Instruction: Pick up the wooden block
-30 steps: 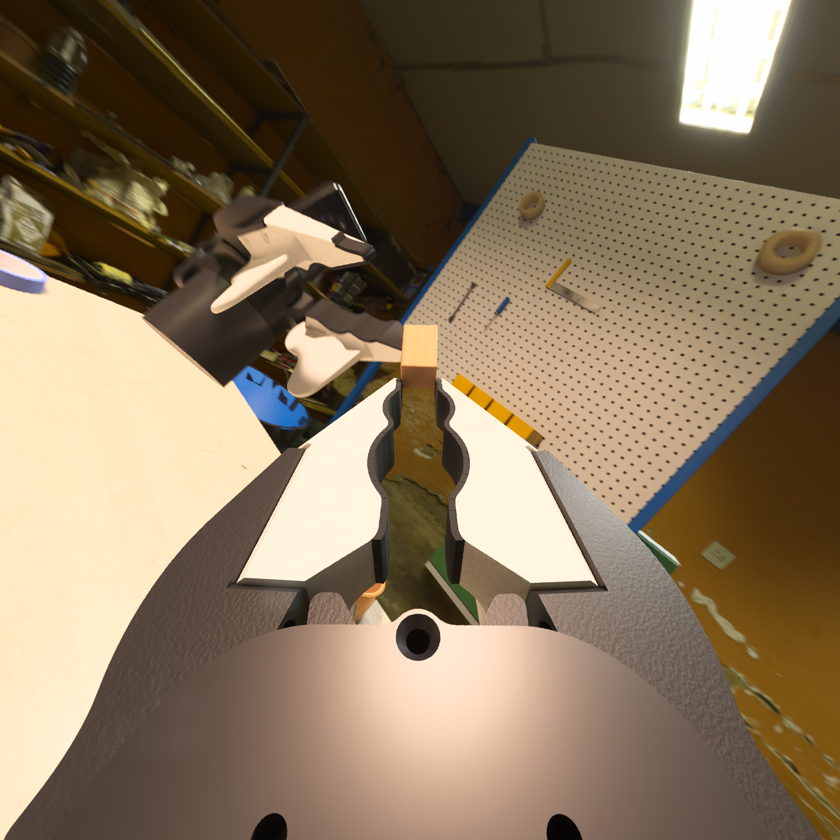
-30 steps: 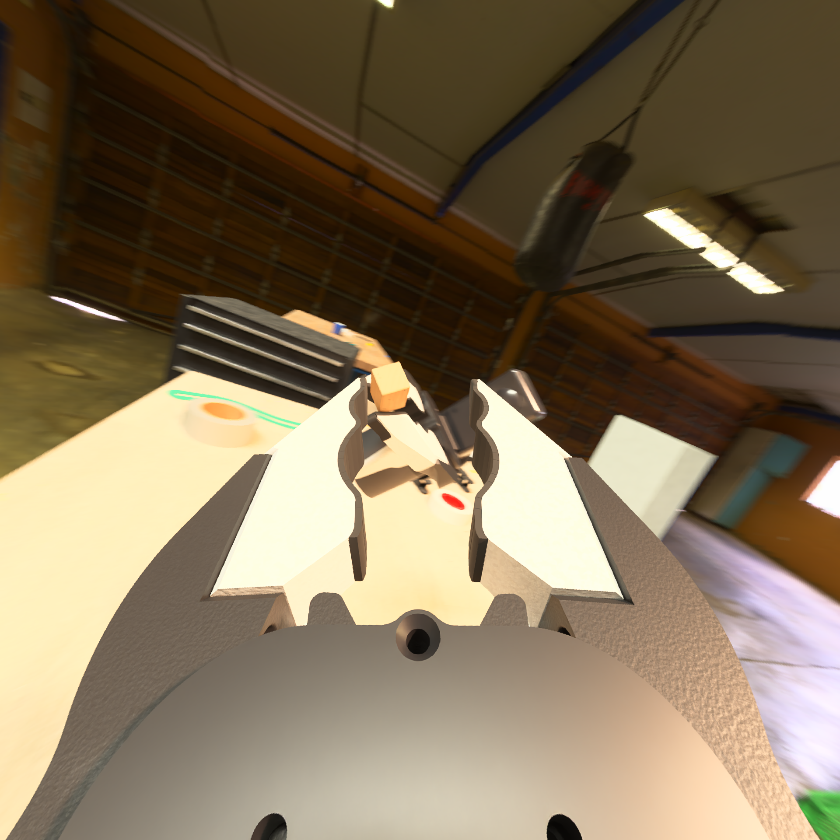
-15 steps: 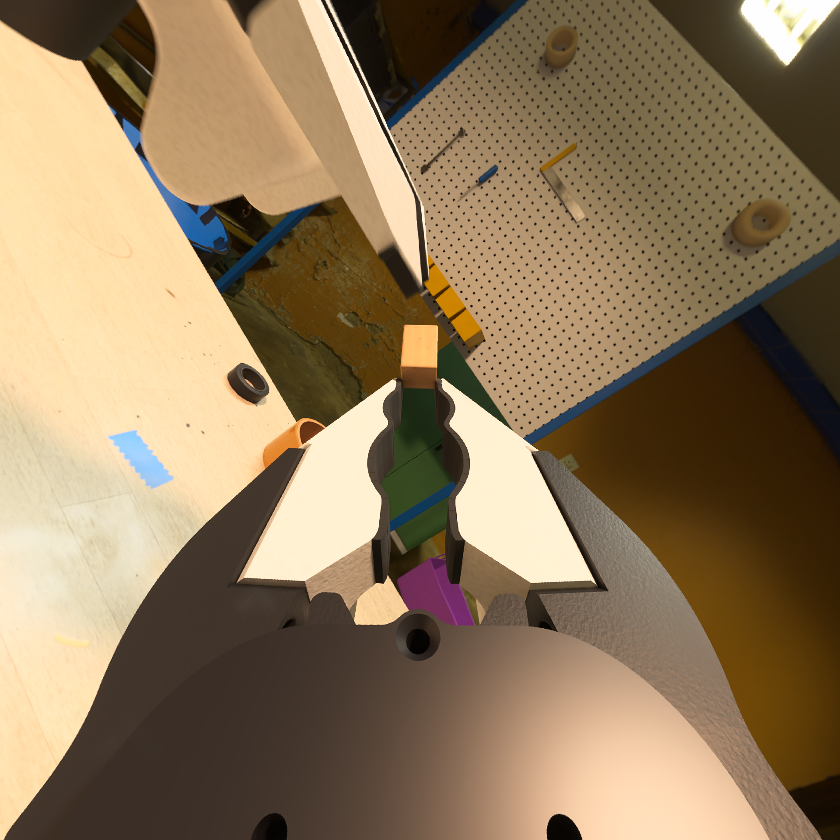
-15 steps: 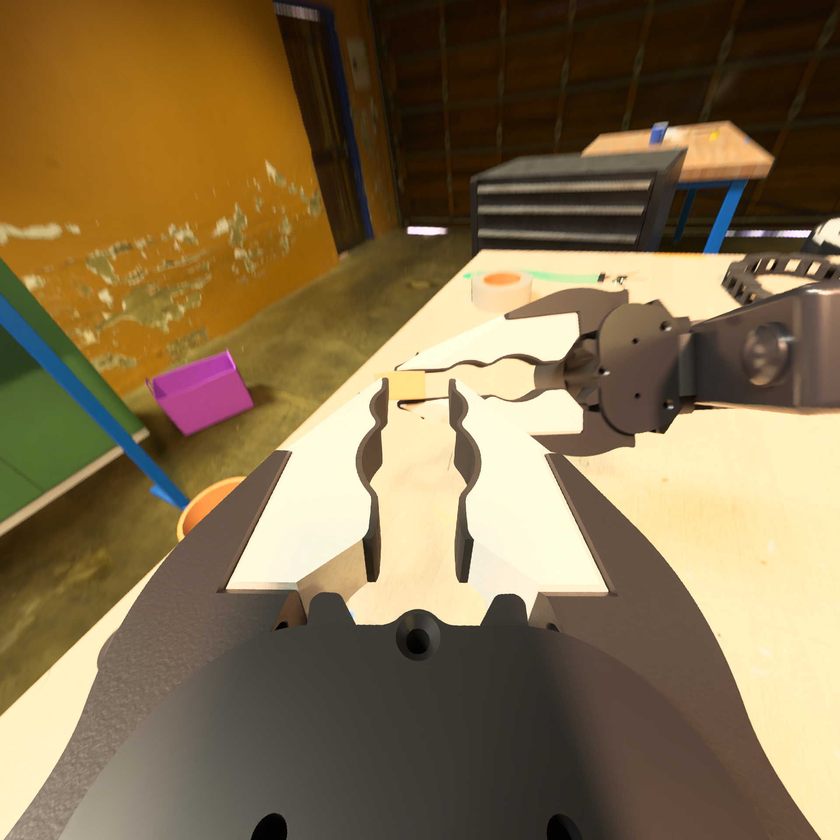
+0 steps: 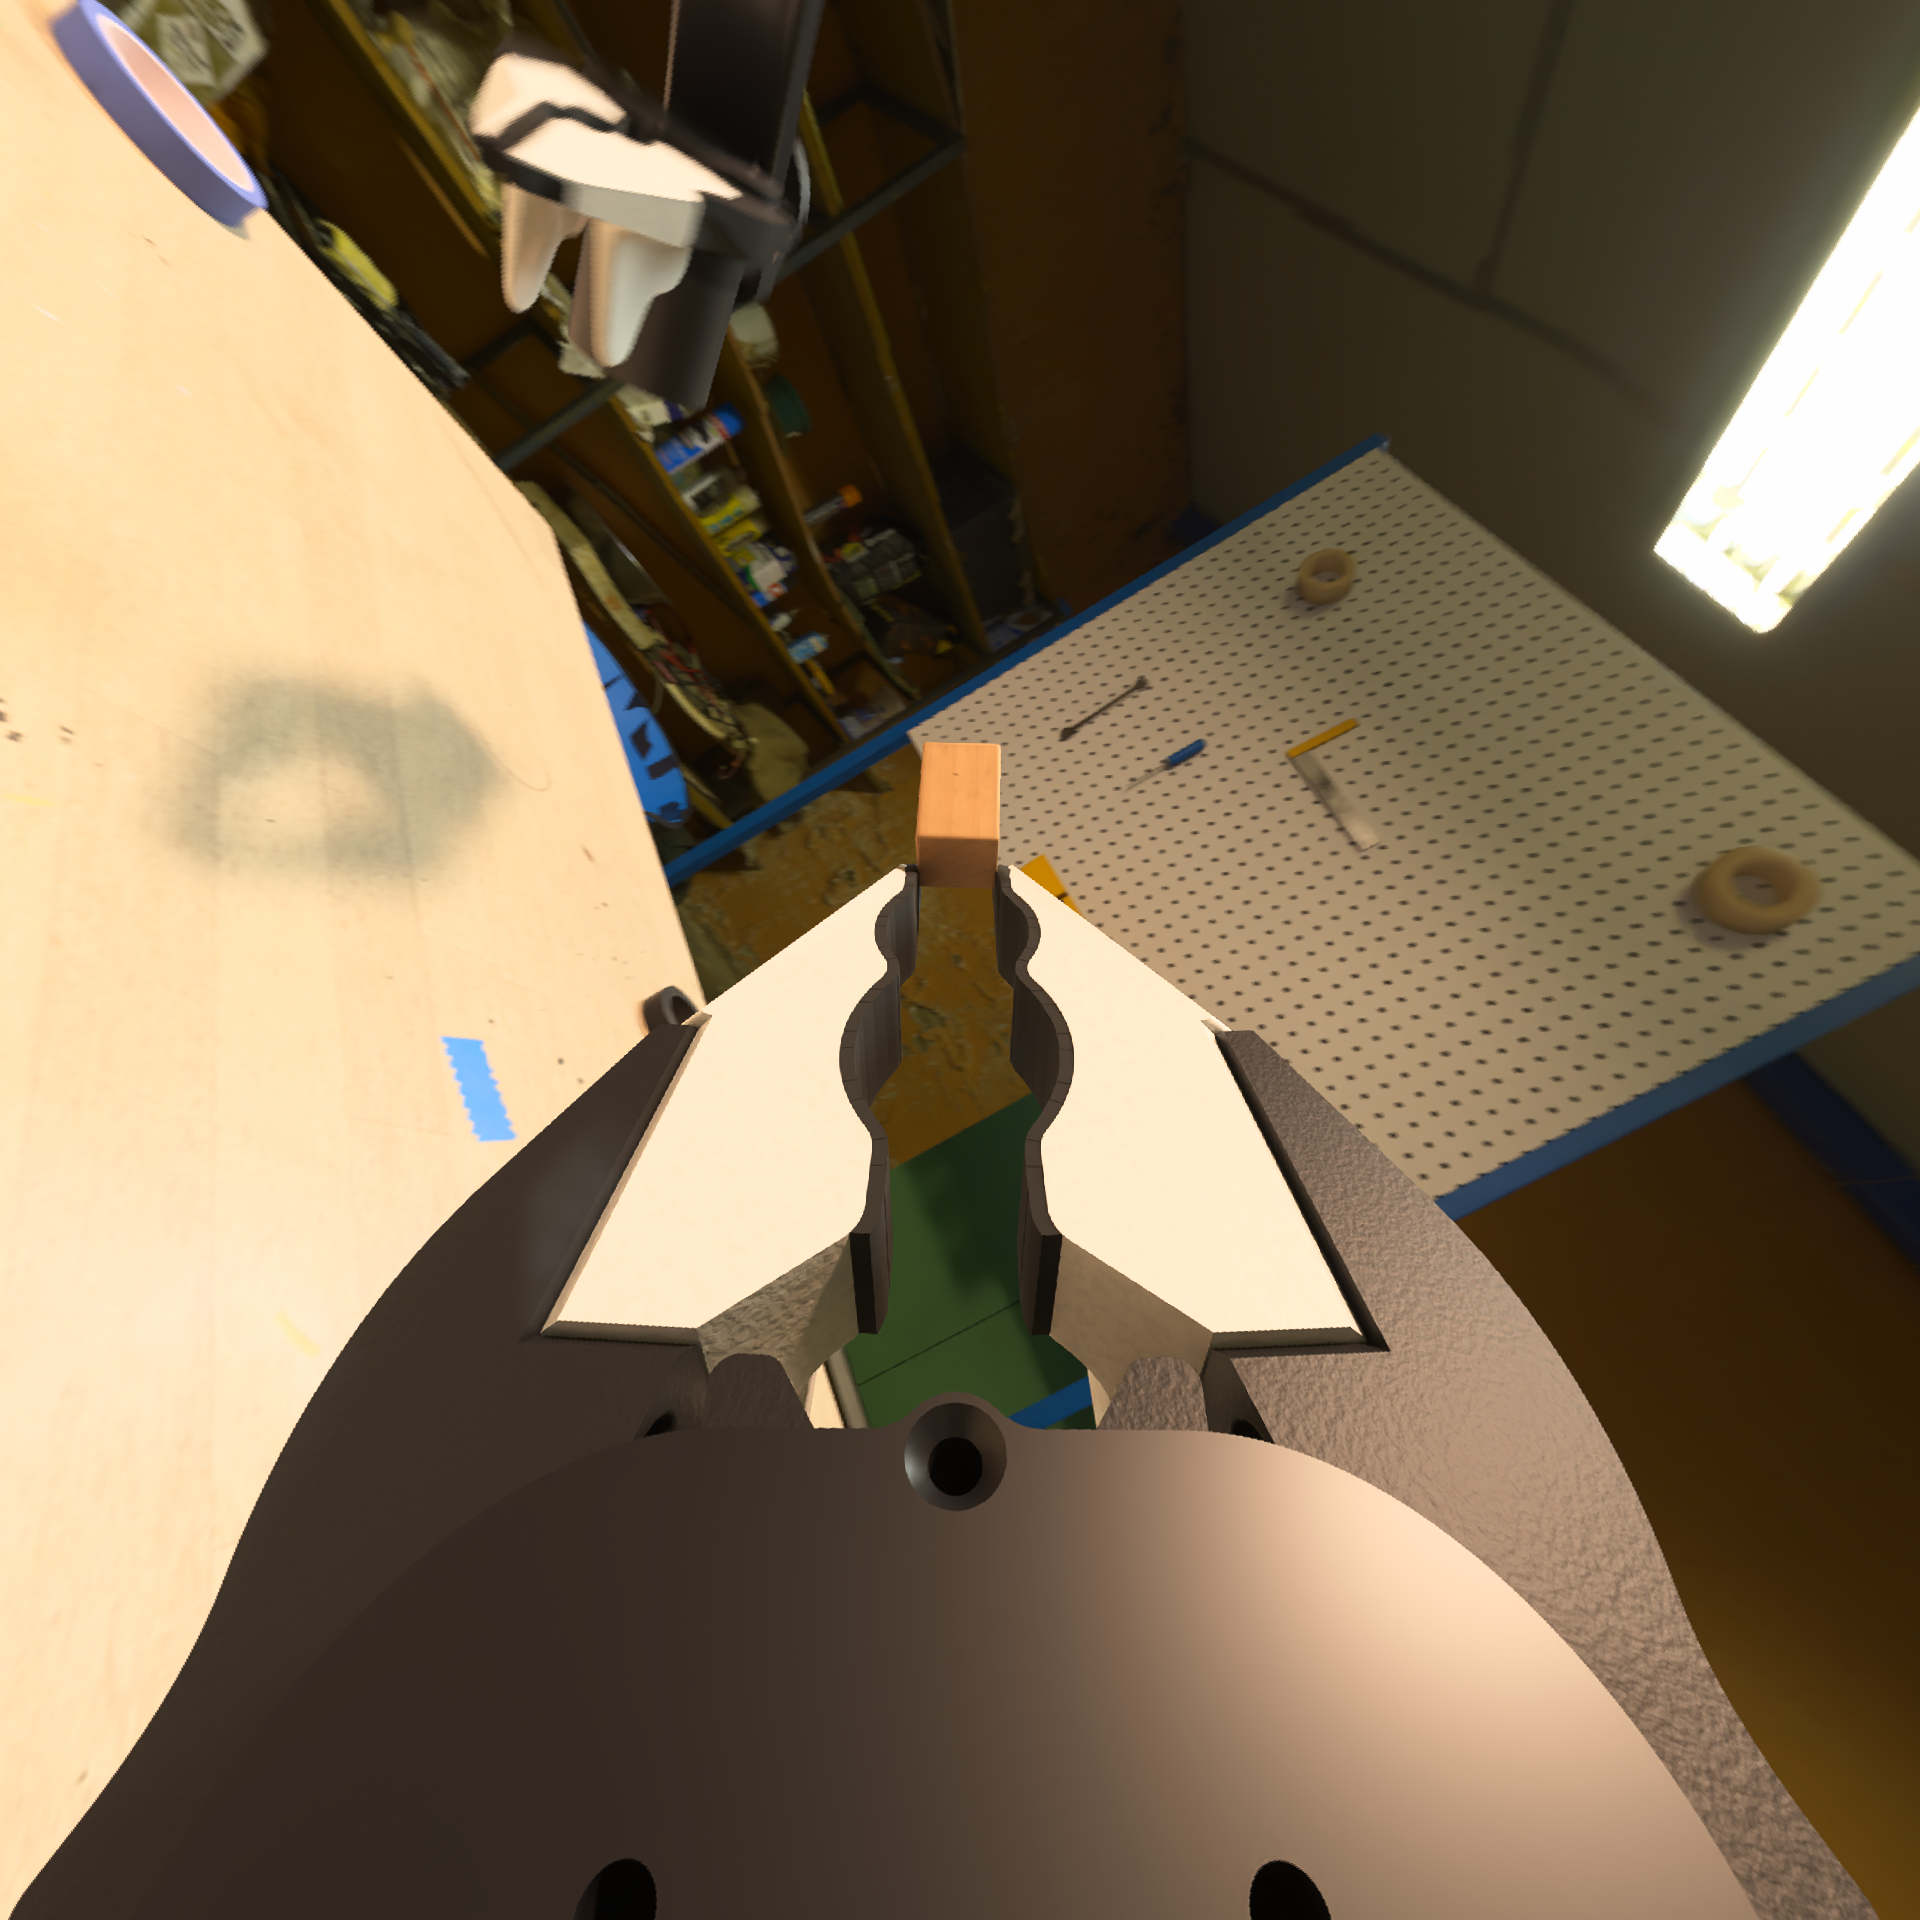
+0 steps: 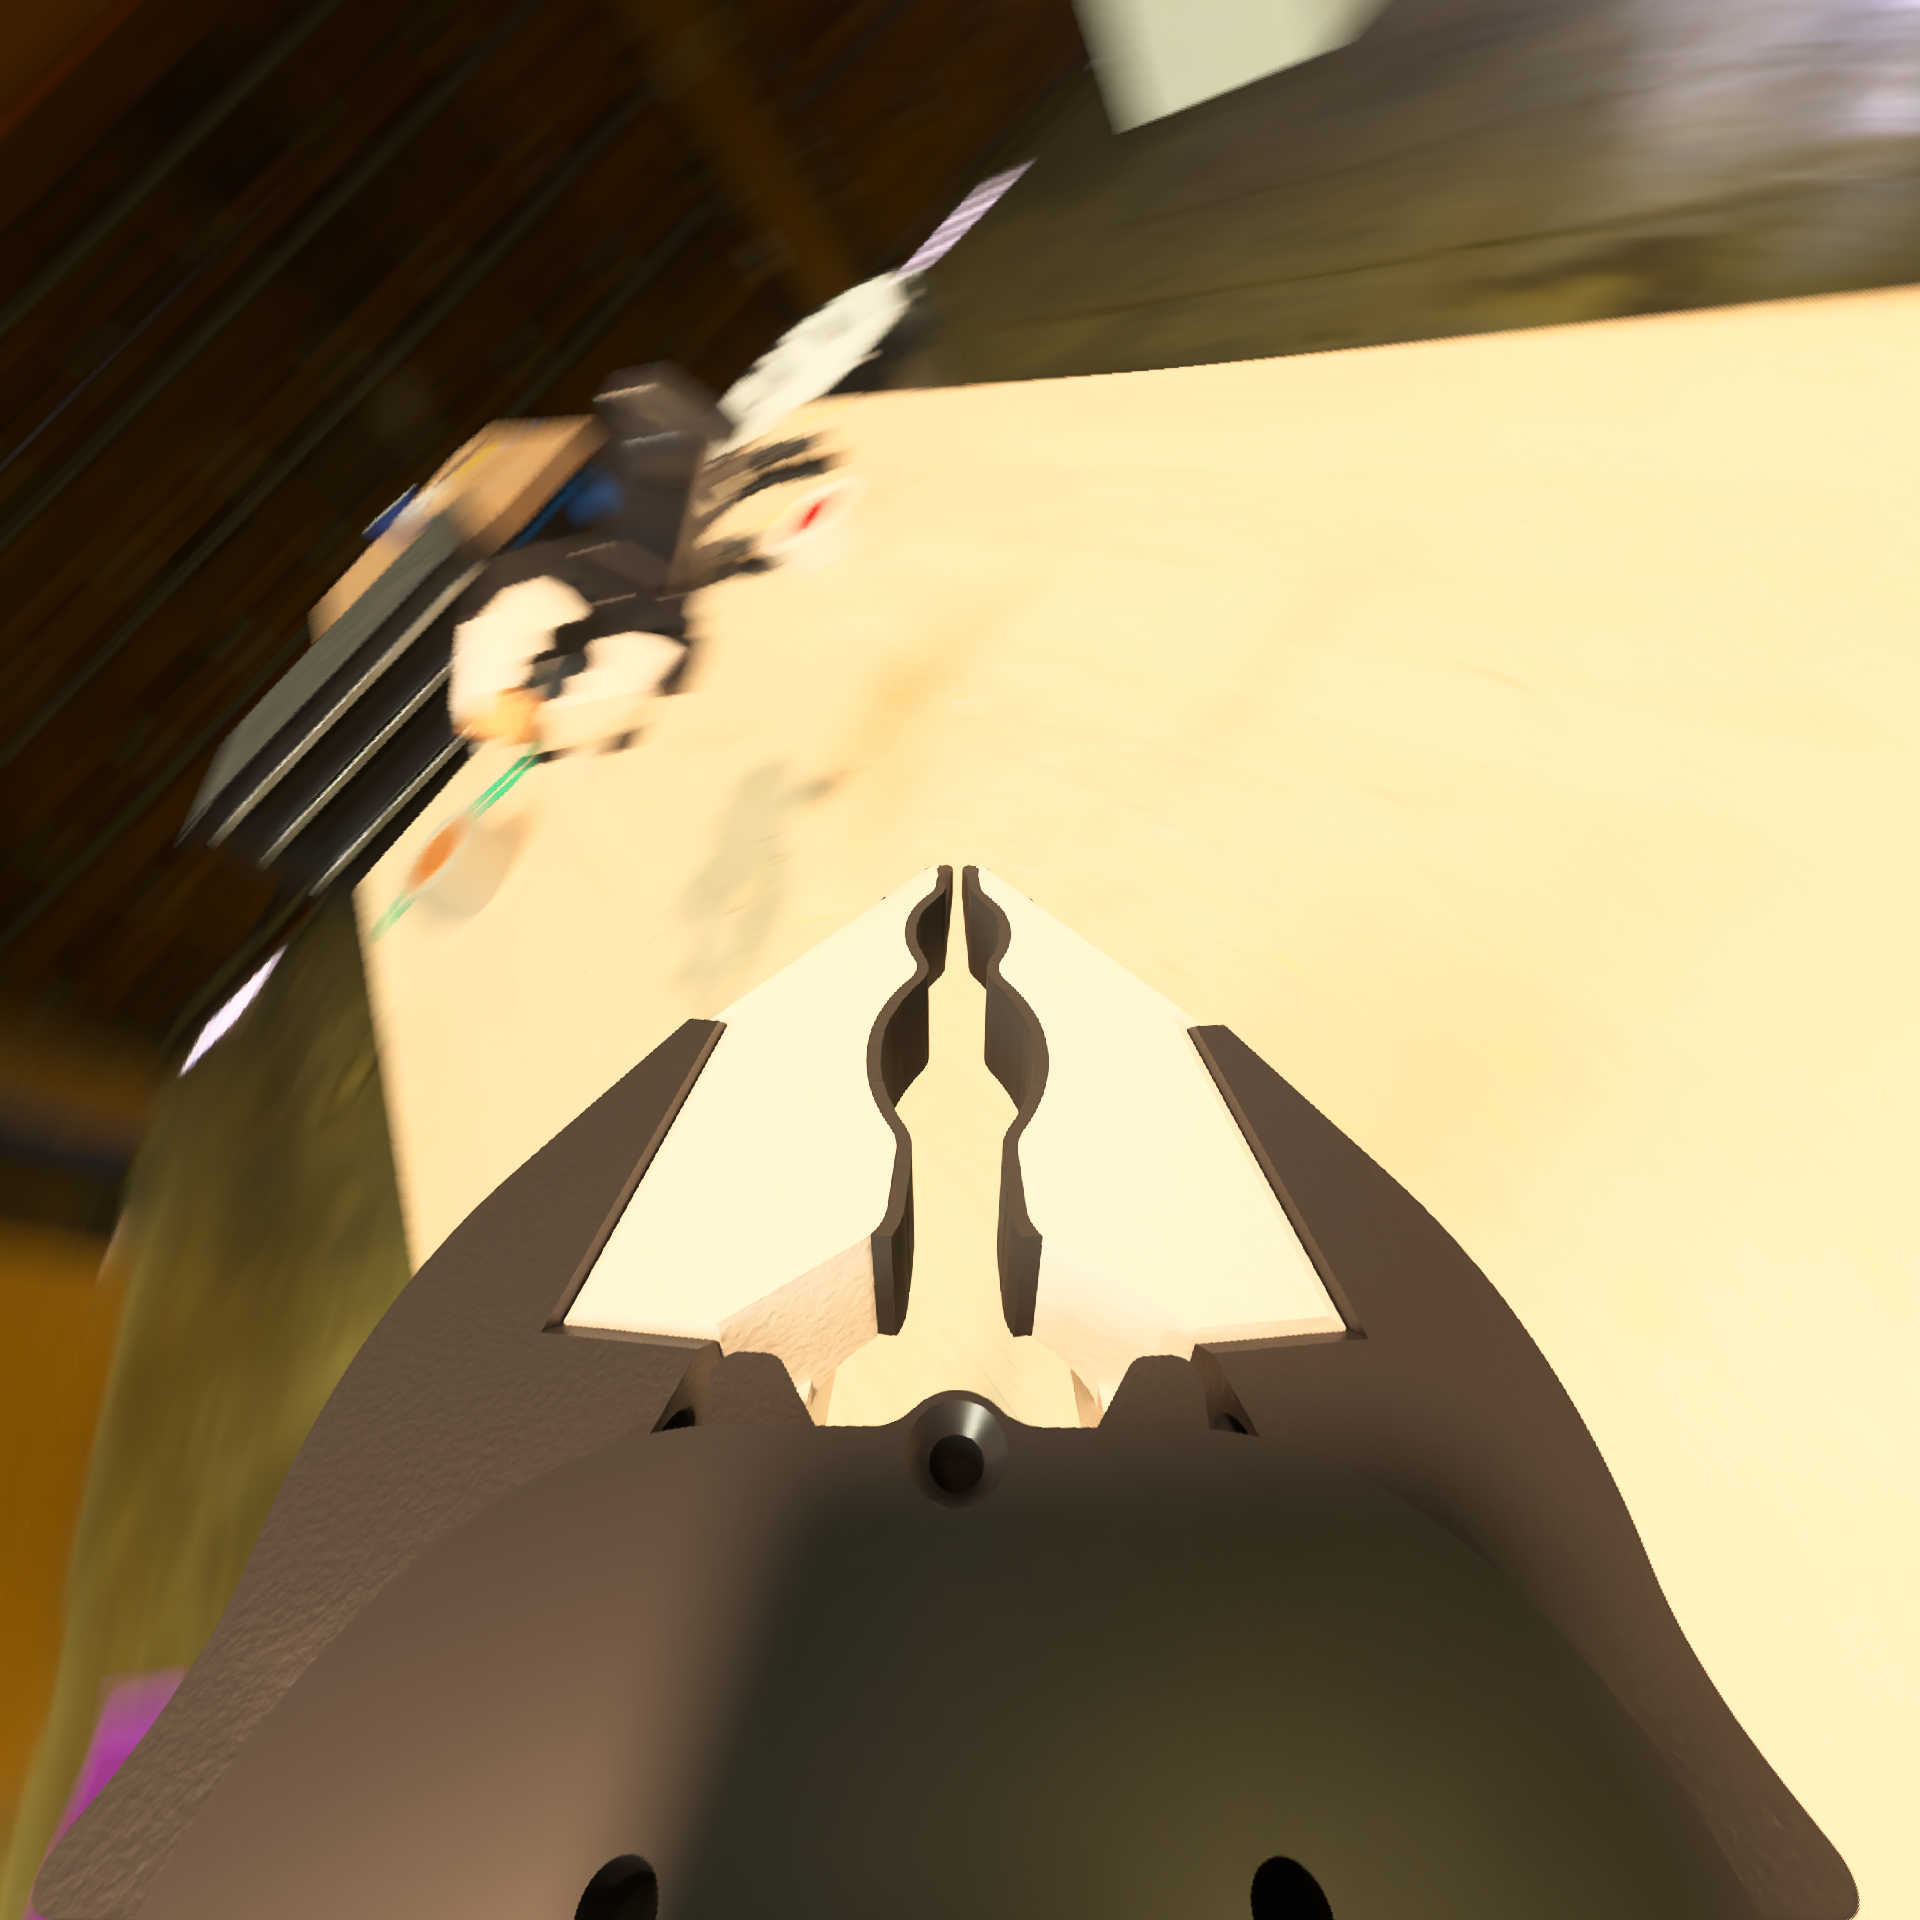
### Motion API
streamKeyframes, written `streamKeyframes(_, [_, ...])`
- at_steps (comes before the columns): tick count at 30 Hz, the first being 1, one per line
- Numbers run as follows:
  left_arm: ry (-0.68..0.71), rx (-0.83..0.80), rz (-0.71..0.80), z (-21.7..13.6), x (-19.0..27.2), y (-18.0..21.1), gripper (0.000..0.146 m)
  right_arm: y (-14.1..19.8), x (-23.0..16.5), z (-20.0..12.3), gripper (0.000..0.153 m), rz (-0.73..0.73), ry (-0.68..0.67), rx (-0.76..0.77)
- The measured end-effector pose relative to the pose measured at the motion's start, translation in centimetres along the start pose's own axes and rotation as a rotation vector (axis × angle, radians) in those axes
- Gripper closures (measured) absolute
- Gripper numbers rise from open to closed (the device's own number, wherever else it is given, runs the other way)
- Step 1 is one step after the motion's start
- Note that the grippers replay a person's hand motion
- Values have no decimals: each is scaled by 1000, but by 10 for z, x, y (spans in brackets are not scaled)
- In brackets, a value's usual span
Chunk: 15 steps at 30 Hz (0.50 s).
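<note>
My left gripper [image 5: 957, 881] is shut on the wooden block [image 5: 958, 812], a small light-orange block pinched at my fingertips and held in the air beyond the edge of the pale wooden table [image 5: 260, 935]. My right gripper [image 6: 957, 875] is shut and empty above the table [image 6: 1351, 727]. In the left wrist view the right gripper [image 5: 582, 270] shows far off at the top left. In the blurred right wrist view the left gripper [image 6: 561, 665] shows at the upper left with the block [image 6: 506, 715] at its tips.
A blue tape roll [image 5: 156, 114] lies at the table's far corner. A blue tape strip [image 5: 478, 1086] and a black ring [image 5: 670, 1006] lie near the table edge. A white pegboard [image 5: 1455, 883] with tools stands ahead. Shelves [image 5: 727, 499] stand behind. A tape roll [image 6: 457, 847] lies on the table.
My right gripper has closed and swung away fast, so its view is blurred. In the left wrist view it has gone from close overhead to far off. The block stays in my left gripper.
</note>
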<state>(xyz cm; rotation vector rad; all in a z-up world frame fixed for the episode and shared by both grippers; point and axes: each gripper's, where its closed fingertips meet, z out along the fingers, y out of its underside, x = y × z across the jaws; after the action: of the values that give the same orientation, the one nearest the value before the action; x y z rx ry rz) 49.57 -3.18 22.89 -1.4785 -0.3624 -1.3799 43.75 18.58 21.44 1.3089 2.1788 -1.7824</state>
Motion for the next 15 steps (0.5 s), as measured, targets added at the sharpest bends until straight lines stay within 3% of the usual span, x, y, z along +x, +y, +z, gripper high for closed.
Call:
streamKeyframes(3, [-54,-23,45,-1,6,2,132,54,85,-56,151,286,292,113])
streamKeyframes(7, [-51,-50,52,5,12,5,132,114,132,-69,151,596,254,166])
streamKeyframes(10, [-37,-60,47,9,14,7,132,141,148,-57,151,642,290,44])
streamKeyframes(15, [-39,-67,56,12,16,9,132,159,166,-55,150,618,404,-32])
